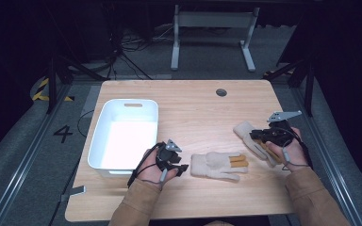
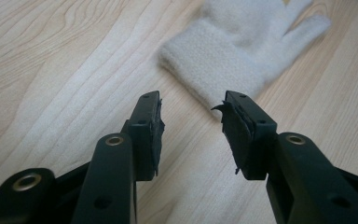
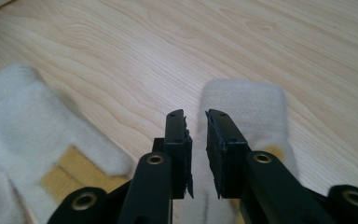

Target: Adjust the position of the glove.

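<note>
Risk: cuff of near glove [image 1: 215, 165] may be missed by wide-spread left gripper [image 2: 191, 123]. Right gripper [image 3: 196, 140], jaws nearly closed over far glove [image 3: 244, 105], nothing visibly pinched; fabric may be snagged.

The far half of the light wooden table [image 1: 202, 101] lies bare apart from a small round grey grommet [image 1: 221, 92] near its far edge. A white rectangular plastic bin [image 1: 125, 134] occupies the left side, its walls blocking low sideways passage there. Between the bin and the cream knitted glove with tan fingertips [image 1: 219, 165] at centre front runs a bare strip, partly taken by the left gripper [image 1: 183, 168]. A second cream knitted glove [image 1: 250, 136] lies on the right, under the right gripper [image 1: 253, 135]. A bare lane separates the two gloves.
</note>
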{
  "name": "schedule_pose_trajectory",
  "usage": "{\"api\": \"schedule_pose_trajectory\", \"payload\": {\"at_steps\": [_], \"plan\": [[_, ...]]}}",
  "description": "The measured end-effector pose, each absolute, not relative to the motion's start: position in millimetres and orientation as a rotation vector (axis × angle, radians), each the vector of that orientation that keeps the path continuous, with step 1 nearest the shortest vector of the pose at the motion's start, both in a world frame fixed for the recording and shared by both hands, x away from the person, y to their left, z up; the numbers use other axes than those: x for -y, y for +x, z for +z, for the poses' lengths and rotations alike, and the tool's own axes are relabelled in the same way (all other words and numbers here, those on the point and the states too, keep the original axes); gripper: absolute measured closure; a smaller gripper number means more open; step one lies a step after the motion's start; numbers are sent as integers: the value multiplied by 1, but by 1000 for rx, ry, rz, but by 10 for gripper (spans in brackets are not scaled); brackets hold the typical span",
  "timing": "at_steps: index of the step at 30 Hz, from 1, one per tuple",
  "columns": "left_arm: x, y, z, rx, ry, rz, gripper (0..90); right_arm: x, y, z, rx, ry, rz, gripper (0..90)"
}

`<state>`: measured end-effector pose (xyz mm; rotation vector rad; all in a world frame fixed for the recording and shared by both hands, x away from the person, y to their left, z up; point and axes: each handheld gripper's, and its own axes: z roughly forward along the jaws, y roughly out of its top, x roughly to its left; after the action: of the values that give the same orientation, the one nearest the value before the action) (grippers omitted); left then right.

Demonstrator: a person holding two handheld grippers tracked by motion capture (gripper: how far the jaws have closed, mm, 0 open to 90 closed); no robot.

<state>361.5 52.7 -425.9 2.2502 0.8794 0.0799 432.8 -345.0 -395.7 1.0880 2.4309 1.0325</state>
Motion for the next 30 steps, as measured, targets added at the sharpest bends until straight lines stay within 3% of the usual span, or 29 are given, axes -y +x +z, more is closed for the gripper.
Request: {"api": "schedule_pose_trajectory", "payload": {"at_steps": [21, 30], "plan": [[-52, 363, -429, -886, 2275, 62, 555, 370, 449, -418, -2410, 1361, 783, 603], [-51, 362, -430, -886, 2282, 47, 554, 365, 451, -427, -2431, 1350, 704, 574]]}}
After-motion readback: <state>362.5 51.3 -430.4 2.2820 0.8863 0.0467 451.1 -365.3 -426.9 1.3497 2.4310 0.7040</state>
